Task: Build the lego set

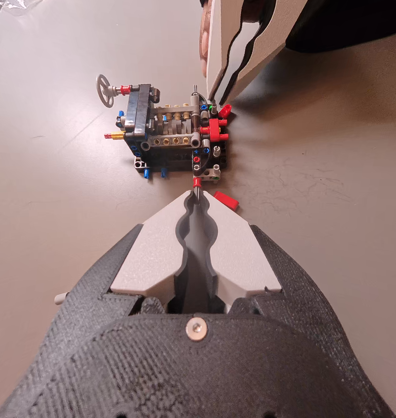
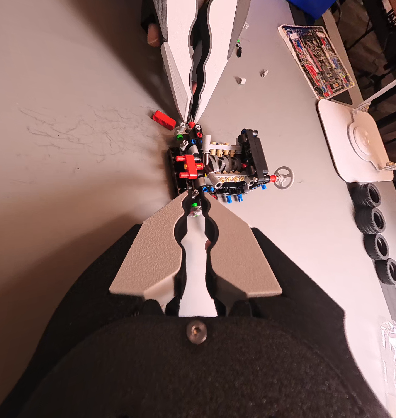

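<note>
Left wrist view shows my left gripper (image 1: 197,196) with its pale, grainy, wavy-edged jaws pinched on a thin dark axle (image 1: 197,196) that carries a red bush (image 1: 196,181); the axle runs into the near edge of the lego model (image 1: 174,133) at centre frame. That model is a blocky cluster of black beams, grey perforated liftarms, tan pins, blue pegs, a red connector (image 1: 214,130) and a spoked grey steering wheel (image 1: 104,90) at its upper left. A smooth red beam (image 1: 226,200) lies on the matte grey worktop (image 1: 56,192), just right of my jaw tips. My right gripper (image 1: 215,101) comes in from the upper right, tips at the model's far corner.

In the right wrist view my right gripper (image 2: 195,199) has its jaws drawn close around a grey-and-green piece (image 2: 194,209) at the model's near corner; I cannot tell whether they truly clamp it. Four ribbed black tyres (image 2: 377,235) line the right edge, beside a white tray (image 2: 335,144) and a printed booklet (image 2: 317,61).
</note>
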Motion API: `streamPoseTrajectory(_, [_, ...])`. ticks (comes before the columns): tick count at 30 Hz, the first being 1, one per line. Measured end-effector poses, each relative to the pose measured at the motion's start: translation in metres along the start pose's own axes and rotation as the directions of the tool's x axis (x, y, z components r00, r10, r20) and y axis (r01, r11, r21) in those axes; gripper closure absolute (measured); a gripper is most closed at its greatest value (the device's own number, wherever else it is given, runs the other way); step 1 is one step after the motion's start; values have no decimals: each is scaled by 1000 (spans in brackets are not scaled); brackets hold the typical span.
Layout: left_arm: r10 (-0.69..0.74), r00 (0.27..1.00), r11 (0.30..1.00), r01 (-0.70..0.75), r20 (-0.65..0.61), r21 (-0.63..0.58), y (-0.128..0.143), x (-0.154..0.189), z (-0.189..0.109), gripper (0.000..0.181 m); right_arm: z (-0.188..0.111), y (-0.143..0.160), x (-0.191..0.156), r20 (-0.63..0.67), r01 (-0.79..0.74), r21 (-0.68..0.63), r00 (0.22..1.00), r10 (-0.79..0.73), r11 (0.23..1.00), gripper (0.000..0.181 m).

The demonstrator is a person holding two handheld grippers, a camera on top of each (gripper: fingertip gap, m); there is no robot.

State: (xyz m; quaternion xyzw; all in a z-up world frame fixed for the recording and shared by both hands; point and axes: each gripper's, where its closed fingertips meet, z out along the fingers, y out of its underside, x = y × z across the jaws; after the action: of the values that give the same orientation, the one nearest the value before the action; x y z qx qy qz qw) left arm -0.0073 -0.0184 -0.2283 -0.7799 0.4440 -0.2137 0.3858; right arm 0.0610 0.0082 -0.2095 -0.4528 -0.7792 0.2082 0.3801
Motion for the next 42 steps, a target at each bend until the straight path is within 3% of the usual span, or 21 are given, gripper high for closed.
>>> streamPoseTrajectory(25, [-3, 1000, 1000, 3, -1, 0, 0, 0, 0, 178, 4, -1, -1, -4, -4, 10, 1000, 4, 1000, 177])
streamPoseTrajectory(32, [-15, 999, 1000, 15, 33, 6, -5, -6, -16, 168, -14, -12, 9, -10, -53, 83, 998, 54, 995, 172])
streamPoseTrajectory(37, [-59, 998, 996, 58, -9, -73, -5, 24, -27, 163, -17, -11, 9, -18, -55, 81, 998, 56, 995, 171])
streamPoseTrajectory(42, [-139, 986, 980, 150, 92, -130, 6, 29, -11, 156, -16, -12, 6, -12, -43, 82, 999, 44, 996, 171])
